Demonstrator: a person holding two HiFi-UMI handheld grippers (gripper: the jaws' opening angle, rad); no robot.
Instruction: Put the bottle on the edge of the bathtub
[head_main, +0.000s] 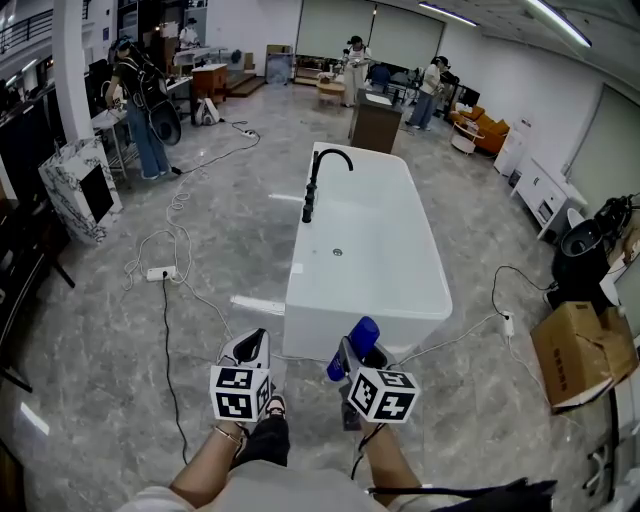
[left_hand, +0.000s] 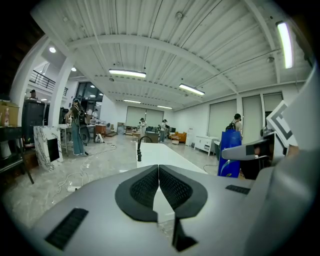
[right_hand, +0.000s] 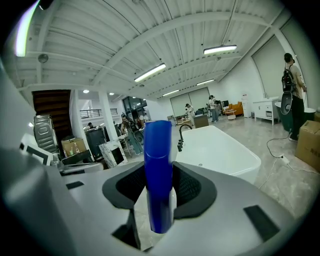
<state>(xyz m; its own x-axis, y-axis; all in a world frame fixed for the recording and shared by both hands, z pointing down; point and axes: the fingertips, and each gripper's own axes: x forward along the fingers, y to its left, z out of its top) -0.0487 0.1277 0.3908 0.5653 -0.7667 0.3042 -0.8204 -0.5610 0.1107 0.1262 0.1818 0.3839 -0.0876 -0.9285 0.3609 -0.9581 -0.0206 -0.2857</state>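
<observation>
A white freestanding bathtub (head_main: 367, 262) with a black faucet (head_main: 316, 183) stands on the marble floor ahead of me. My right gripper (head_main: 352, 352) is shut on a blue bottle (head_main: 353, 348), held just short of the tub's near end. In the right gripper view the blue bottle (right_hand: 158, 175) stands upright between the black pads, with the bathtub (right_hand: 220, 148) beyond it to the right. My left gripper (head_main: 252, 350) hovers to the left of the right one, shut and holding nothing. In the left gripper view its pads (left_hand: 143, 189) meet, and the bathtub (left_hand: 161, 155) lies beyond.
Cables and a power strip (head_main: 160, 273) trail over the floor left of the tub. A cardboard box (head_main: 582, 352) sits at the right, a cabinet (head_main: 376, 122) beyond the tub's far end. Several people stand at the back of the room. My foot (head_main: 268, 430) shows below the grippers.
</observation>
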